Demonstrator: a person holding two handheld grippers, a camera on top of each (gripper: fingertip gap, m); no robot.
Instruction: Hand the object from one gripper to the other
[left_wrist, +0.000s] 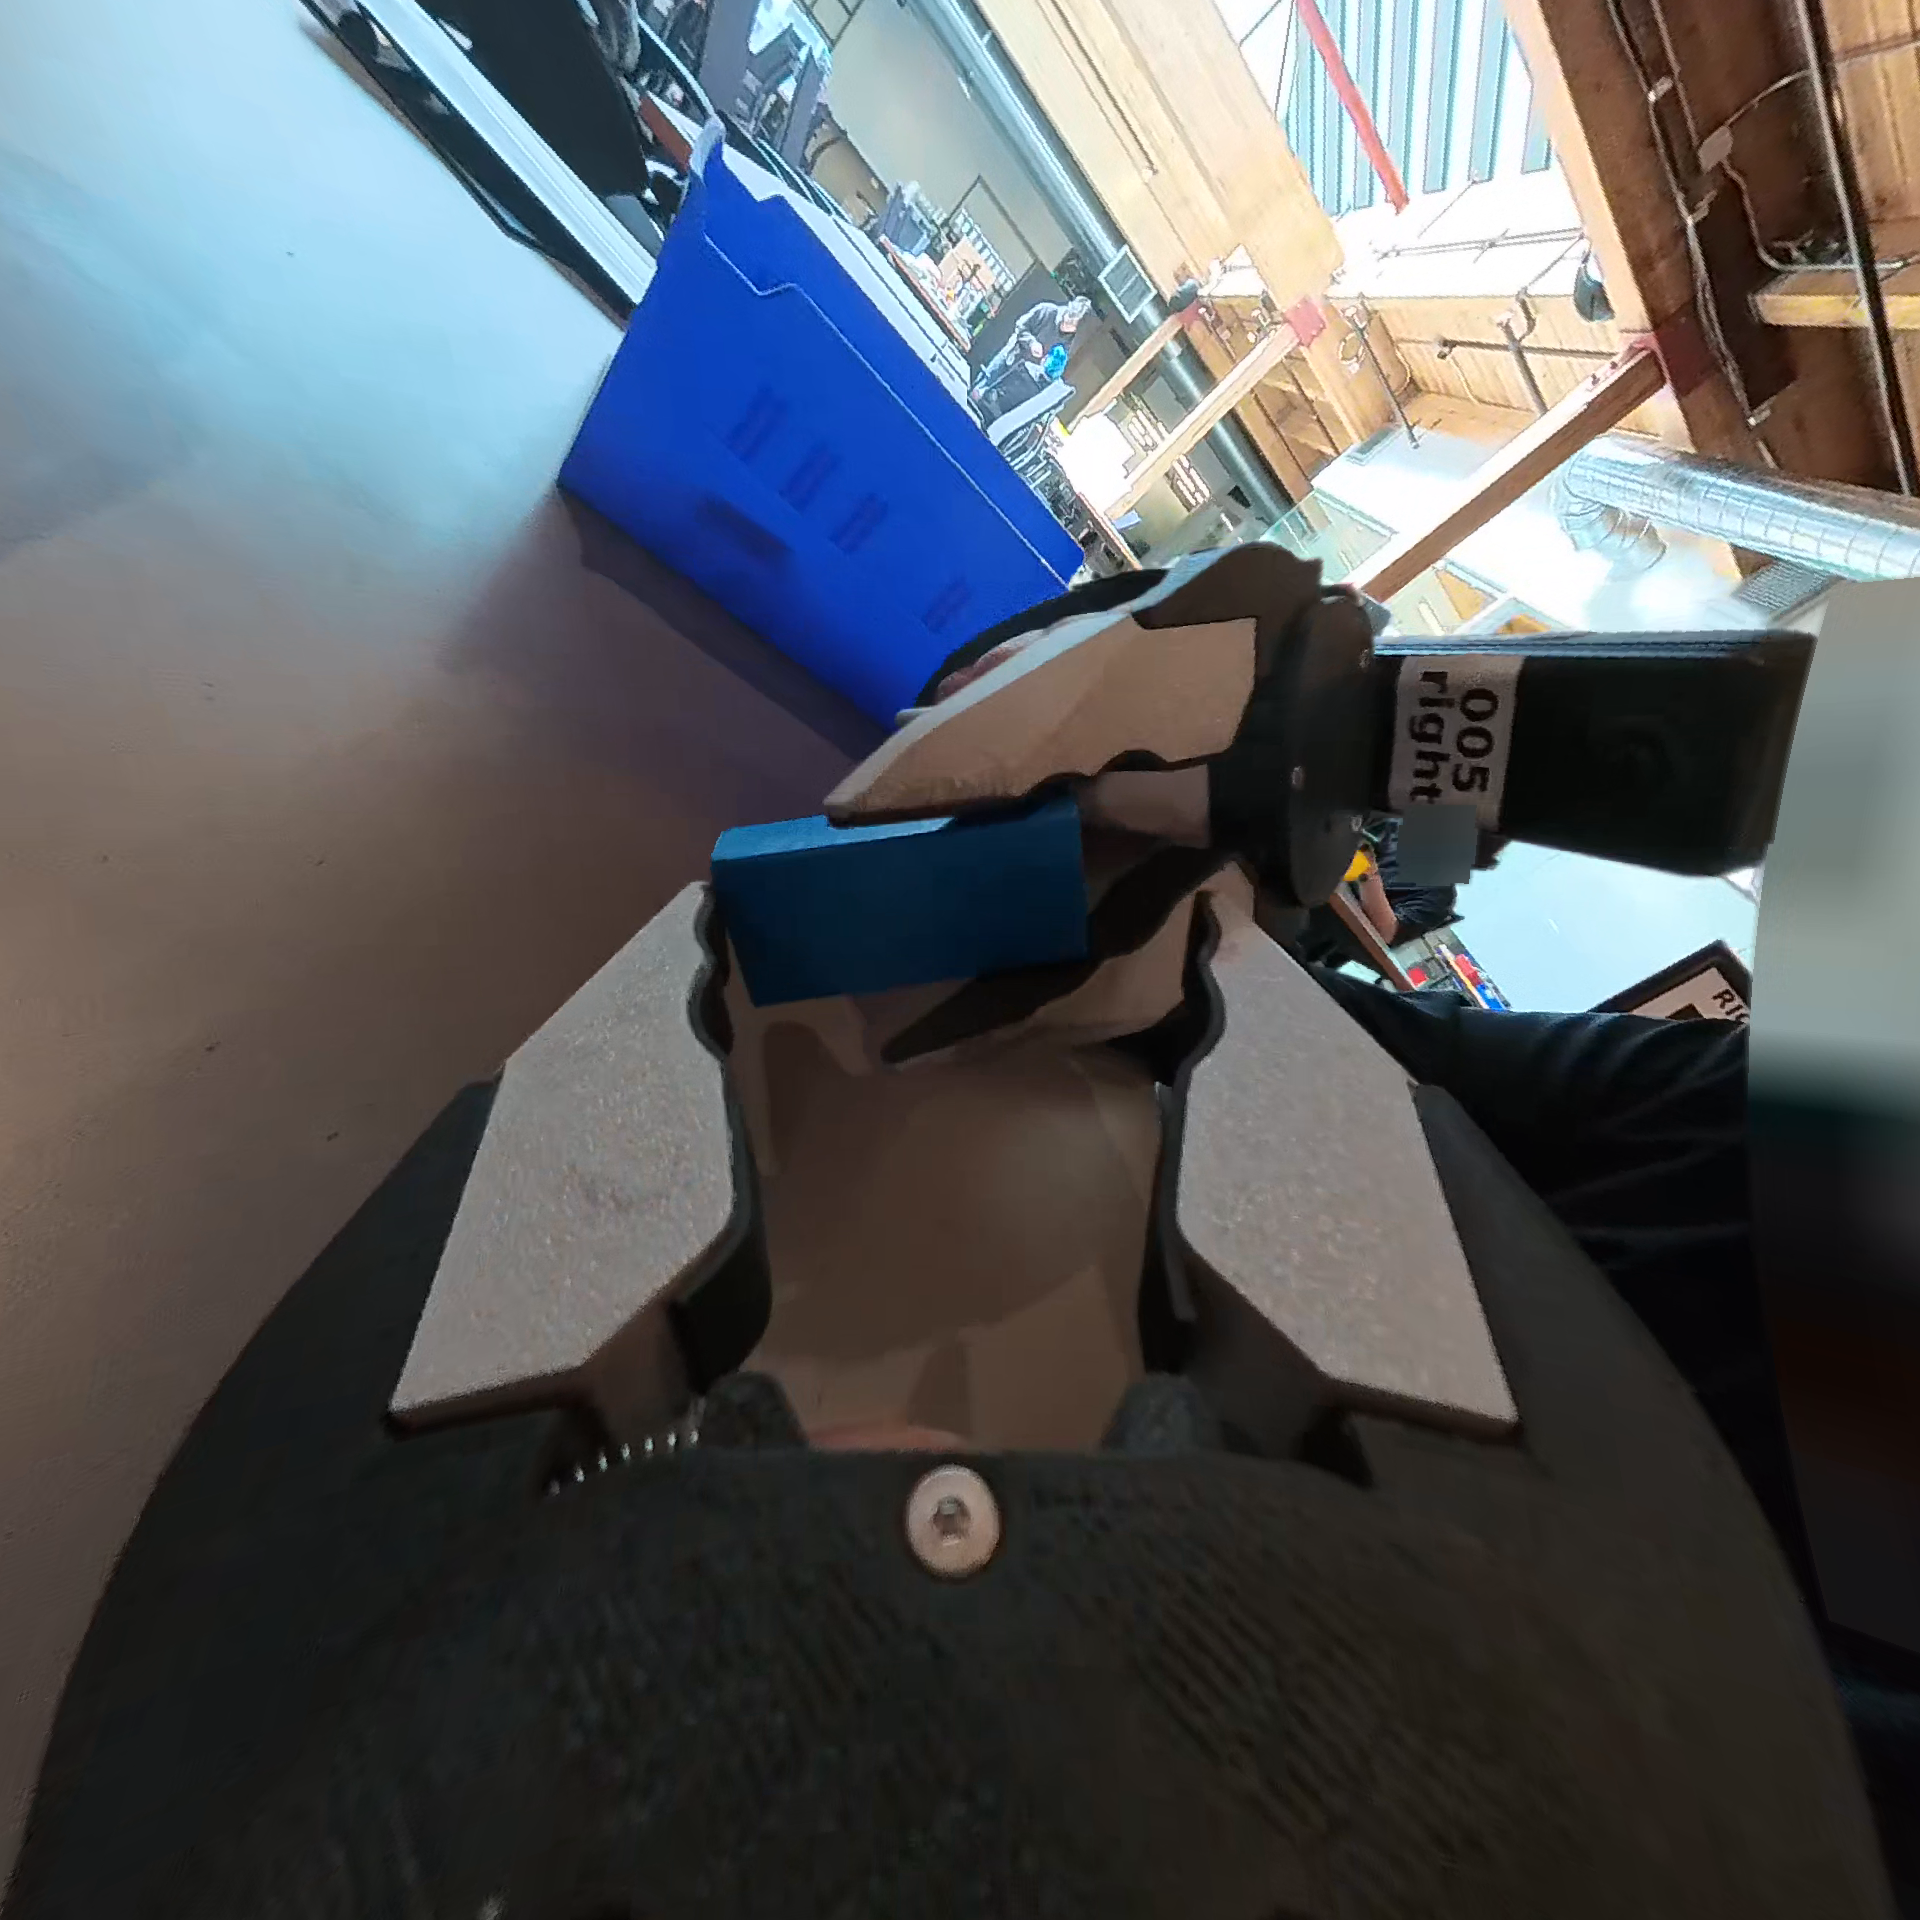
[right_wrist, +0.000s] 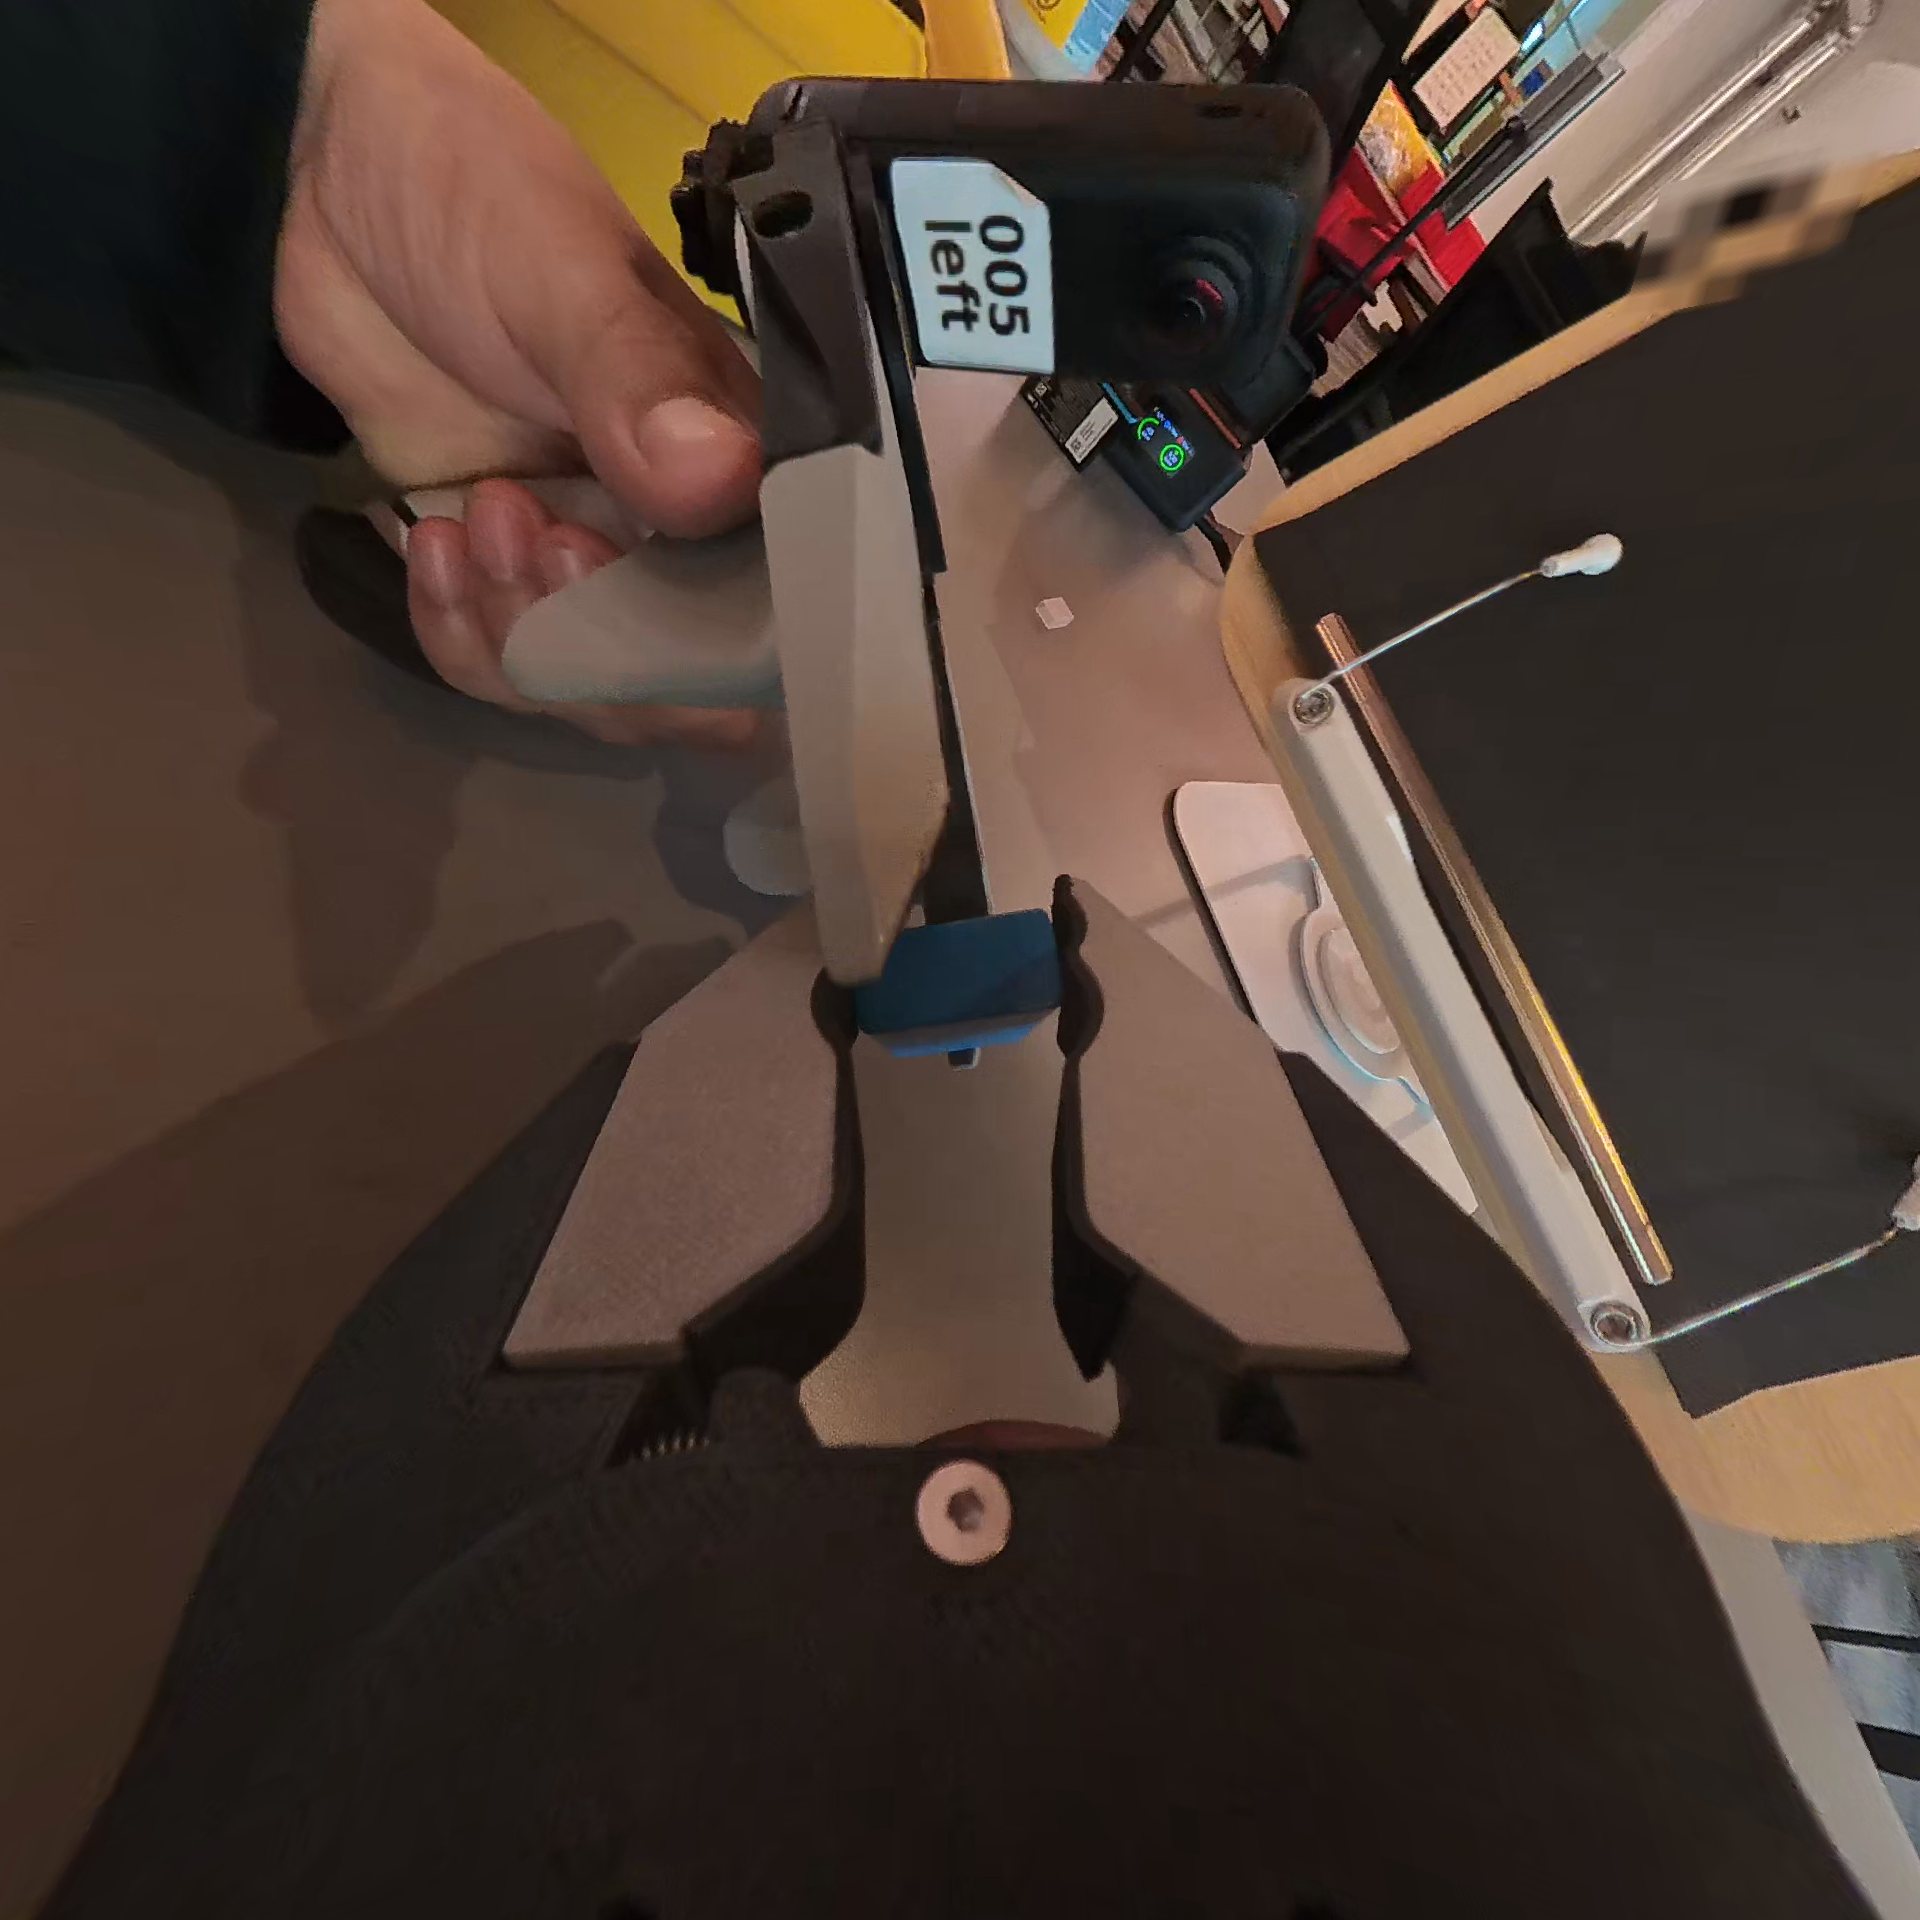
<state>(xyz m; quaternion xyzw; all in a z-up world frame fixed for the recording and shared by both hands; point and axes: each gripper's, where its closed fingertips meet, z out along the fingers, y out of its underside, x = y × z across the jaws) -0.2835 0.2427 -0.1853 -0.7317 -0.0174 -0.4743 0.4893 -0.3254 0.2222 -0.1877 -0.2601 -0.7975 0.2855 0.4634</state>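
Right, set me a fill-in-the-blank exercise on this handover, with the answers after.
1. The block is coloured ___.
2. The right gripper is ___ on it.
3. The left gripper has its fingers ___, not yet clamping the block.
4. The bare hand in the right wrist view holds the ___ gripper.
Missing words: blue; shut; open; left.

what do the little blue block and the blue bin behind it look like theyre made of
Blue block: looks like matte plastic or dense foam, with flat, dull faces, crisp edges and no shine; which of the two is unclear. Blue bin: probably moulded hard plastic, with a smooth, faintly glossy wall and pressed-in ribs and slots.
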